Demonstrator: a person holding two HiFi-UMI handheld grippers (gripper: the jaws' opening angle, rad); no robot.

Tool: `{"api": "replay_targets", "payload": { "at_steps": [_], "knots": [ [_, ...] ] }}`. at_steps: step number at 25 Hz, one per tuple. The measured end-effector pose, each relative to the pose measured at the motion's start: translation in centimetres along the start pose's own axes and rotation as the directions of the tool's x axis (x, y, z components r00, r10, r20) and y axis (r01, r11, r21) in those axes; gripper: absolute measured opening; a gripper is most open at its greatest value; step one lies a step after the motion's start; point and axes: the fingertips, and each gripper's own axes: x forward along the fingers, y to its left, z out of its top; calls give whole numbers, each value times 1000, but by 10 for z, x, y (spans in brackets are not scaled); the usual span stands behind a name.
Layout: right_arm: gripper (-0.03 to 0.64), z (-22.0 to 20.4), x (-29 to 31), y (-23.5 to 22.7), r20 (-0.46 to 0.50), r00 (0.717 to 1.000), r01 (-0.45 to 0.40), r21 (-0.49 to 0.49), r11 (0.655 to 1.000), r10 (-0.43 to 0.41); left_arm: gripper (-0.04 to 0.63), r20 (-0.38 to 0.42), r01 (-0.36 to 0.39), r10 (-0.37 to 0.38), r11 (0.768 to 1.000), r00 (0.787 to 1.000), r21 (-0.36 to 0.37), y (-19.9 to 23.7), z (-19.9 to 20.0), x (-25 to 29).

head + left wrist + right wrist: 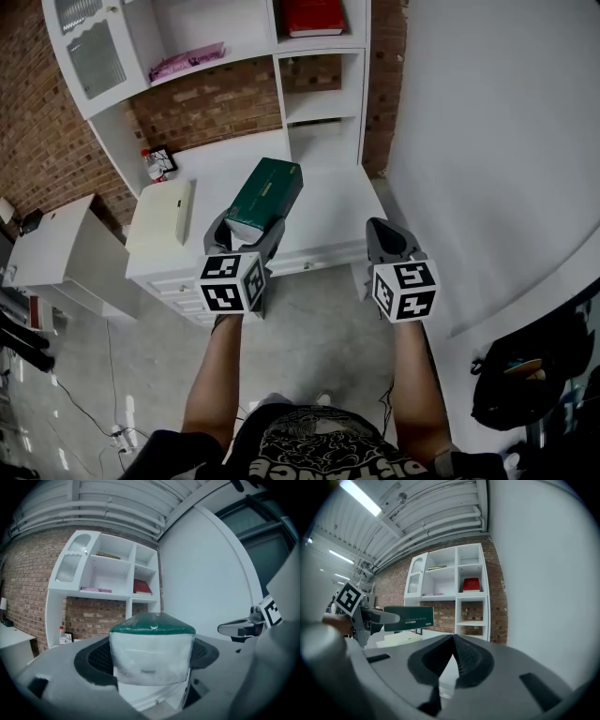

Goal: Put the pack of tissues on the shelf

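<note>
Status: grasp done, placement outstanding.

The left gripper has its fingers clamped on the near end of the tissue pack, one on each side. The pack fills the gap between them. It is in the air over the front part of the desk, touching nothing else, with its long axis pointing to about 1 o'clock toward the shelf.

The right gripper sits at 3 o'clock of the left one, apart from it. Its fingers are pressed together with nothing between them.

The shelf stands at 12 o'clock, well beyond the pack. A red book takes an upper bay at 12 o'clock, and a pink packet lies on a board at 11 o'clock. The lower bays look free.

My judgement is that lifting is complete. What remains is the carry forward, setting the pack on a board and letting go.
</note>
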Motion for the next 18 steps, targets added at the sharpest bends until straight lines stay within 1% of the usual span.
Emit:
{"api": "replay_targets", "payload": {
  "at_steps": [9, 18],
  "knots": [
    [4, 1, 30, -17, 4, 1000, -10, -31, 999, 10, 434, 26, -3, 3, 1000, 1000, -23, 9, 4, 37],
    [3, 7, 92, -45, -5, 1000, -2, -63, 998, 1, 434, 30, 27, -26, 999, 999, -24, 25, 2, 106]
  ]
}}
